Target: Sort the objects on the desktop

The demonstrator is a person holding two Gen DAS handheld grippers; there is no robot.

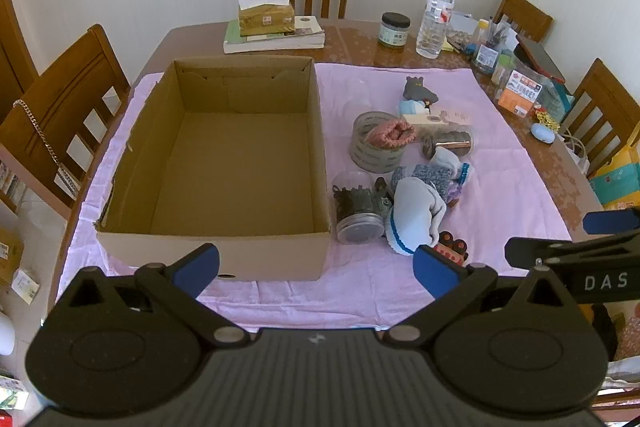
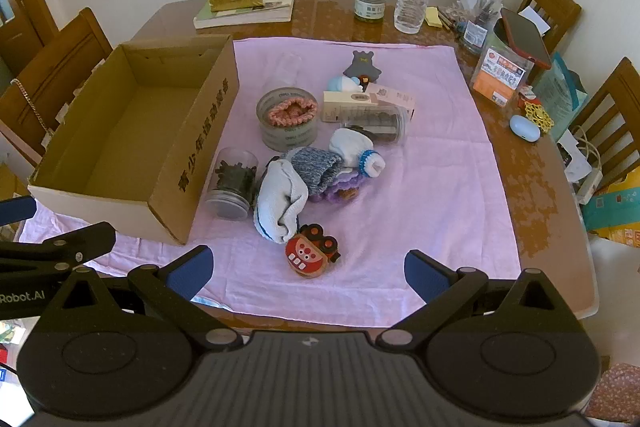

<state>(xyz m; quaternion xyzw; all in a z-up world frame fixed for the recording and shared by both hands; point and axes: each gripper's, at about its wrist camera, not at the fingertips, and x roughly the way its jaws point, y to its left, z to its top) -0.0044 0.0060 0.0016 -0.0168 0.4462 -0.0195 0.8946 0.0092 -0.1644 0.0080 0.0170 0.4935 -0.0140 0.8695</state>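
Both my claws hang wide open and empty above the near edge of the desk: left claw (image 1: 316,269) before the box (image 1: 224,259), right claw (image 2: 308,273) just short of the red toy (image 2: 310,255). The pile sits on the pink cloth (image 2: 440,187) beside the empty box. I'd take the toy first, it lies clear, closing across its narrow sides.
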